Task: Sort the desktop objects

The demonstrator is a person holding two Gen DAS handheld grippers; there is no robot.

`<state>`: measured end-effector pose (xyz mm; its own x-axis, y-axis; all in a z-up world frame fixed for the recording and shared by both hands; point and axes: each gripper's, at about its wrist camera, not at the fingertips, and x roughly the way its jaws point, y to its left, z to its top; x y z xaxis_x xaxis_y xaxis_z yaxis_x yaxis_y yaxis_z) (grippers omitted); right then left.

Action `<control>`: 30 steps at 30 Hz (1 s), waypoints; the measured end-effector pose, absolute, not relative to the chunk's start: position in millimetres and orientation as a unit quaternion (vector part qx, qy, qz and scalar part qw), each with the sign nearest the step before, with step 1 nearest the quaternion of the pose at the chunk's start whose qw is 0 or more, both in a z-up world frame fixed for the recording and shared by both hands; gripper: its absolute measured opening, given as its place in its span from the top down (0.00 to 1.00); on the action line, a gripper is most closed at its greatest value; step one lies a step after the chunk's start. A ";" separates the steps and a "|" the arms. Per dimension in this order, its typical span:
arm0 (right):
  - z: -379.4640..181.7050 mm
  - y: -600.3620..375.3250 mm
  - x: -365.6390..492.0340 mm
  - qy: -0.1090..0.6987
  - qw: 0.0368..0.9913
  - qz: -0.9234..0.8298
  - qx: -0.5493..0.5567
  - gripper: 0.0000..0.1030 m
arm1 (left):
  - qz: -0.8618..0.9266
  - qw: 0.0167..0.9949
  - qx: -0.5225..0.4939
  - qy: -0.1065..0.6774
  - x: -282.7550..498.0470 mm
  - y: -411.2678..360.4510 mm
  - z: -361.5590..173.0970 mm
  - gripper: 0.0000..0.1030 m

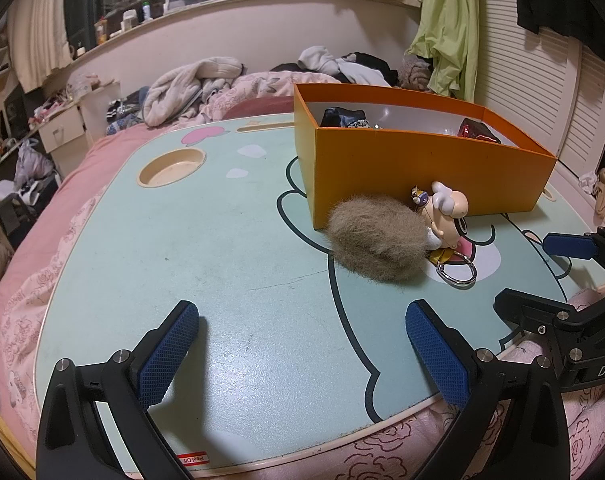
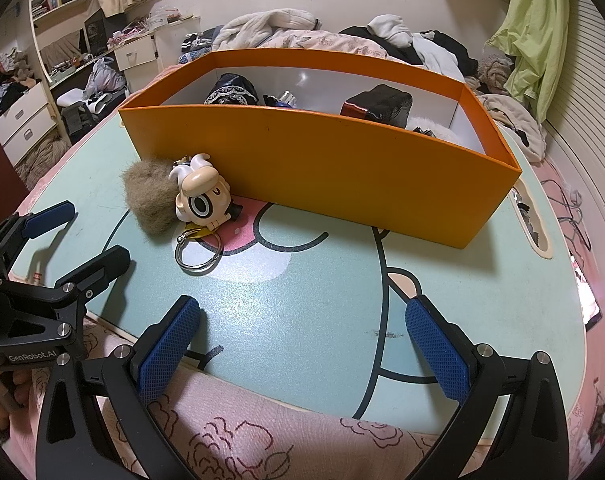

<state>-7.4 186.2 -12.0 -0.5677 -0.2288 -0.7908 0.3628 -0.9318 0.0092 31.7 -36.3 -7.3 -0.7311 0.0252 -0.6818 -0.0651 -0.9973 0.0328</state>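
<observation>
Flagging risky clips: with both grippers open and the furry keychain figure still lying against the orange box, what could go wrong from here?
1. The keychain figure leans on the orange box; a gripper closing there may shove the box.
2. Its fur pompom could compress and slip from the pads.
3. The metal ring trails loose and might snag the box rim.

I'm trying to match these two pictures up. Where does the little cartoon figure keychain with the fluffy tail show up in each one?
Left wrist view: the figure keychain sits right of centre, against the near wall of the orange box.
Right wrist view: the figure keychain sits left of centre, at that box's left end.
Shared landmark: the orange box.
</observation>
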 end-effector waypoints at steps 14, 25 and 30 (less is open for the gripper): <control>13.2 194.8 -10.4 0.002 0.224 -0.889 0.399 0.10 | 0.930 0.024 -0.366 0.027 32.3 -37.0 -7.6 0.00; 11.1 141.2 -54.7 -0.024 0.287 -0.853 0.435 0.63 | 0.930 0.024 -0.365 0.027 33.1 -36.2 -7.4 0.00; 9.4 157.1 -43.5 -0.046 0.304 -0.853 0.422 0.65 | 0.930 0.025 -0.365 0.027 32.8 -34.9 -5.7 0.00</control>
